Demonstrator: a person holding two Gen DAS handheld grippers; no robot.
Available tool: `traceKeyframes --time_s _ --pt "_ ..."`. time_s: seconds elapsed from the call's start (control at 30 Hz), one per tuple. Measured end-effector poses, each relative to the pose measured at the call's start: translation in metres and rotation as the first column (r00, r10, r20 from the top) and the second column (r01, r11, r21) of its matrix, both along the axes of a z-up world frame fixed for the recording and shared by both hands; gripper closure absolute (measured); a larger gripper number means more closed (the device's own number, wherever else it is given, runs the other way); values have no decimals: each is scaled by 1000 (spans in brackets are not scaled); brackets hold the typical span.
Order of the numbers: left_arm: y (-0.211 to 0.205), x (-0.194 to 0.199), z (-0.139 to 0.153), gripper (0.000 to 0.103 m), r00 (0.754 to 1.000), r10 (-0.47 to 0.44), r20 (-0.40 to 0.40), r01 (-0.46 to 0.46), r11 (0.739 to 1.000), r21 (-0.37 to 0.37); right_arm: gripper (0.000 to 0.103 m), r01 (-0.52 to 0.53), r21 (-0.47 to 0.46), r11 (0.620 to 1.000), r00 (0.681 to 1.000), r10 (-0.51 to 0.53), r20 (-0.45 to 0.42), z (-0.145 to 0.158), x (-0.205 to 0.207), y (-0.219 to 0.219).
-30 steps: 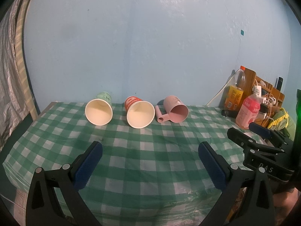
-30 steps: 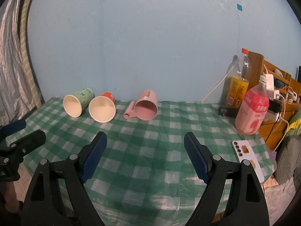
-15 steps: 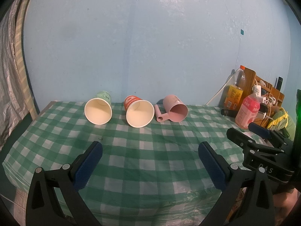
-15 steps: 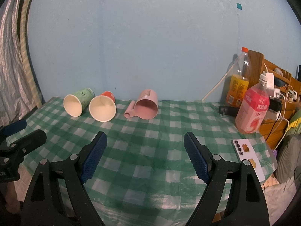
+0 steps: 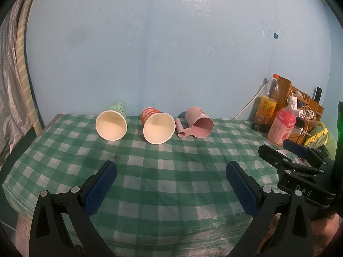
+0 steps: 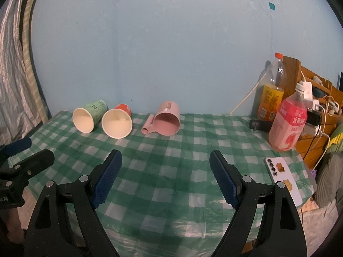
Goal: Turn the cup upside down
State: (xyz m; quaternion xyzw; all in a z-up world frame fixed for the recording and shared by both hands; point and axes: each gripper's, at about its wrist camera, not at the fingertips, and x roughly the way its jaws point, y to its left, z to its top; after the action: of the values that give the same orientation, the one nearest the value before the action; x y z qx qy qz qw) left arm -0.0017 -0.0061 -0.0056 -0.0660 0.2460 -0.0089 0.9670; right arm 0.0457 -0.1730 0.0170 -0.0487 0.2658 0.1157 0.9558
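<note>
Three cups lie on their sides at the far edge of the green checked table, mouths toward me: a green paper cup, a red paper cup and a pink plastic mug with its handle on the left. My left gripper is open and empty, above the table's near half. My right gripper is open and empty, also short of the cups. Each gripper shows at the edge of the other's view.
A pink drink bottle, an orange juice bottle and a wooden rack with chargers and cables stand at the right. A white phone lies at the table's right edge. The blue wall is close behind the cups.
Almost nothing has moved. Both grippers stay open and nearly still, with only a very slight shift of view.
</note>
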Motion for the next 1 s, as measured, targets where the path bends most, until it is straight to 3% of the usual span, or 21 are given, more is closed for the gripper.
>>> traceKeyframes --time_s 1.0 --pt "-10 -4 -4 0 1000 1 -22 -1 1000 -13 20 -1 1 1000 1000 1 -5 -1 2 -1"
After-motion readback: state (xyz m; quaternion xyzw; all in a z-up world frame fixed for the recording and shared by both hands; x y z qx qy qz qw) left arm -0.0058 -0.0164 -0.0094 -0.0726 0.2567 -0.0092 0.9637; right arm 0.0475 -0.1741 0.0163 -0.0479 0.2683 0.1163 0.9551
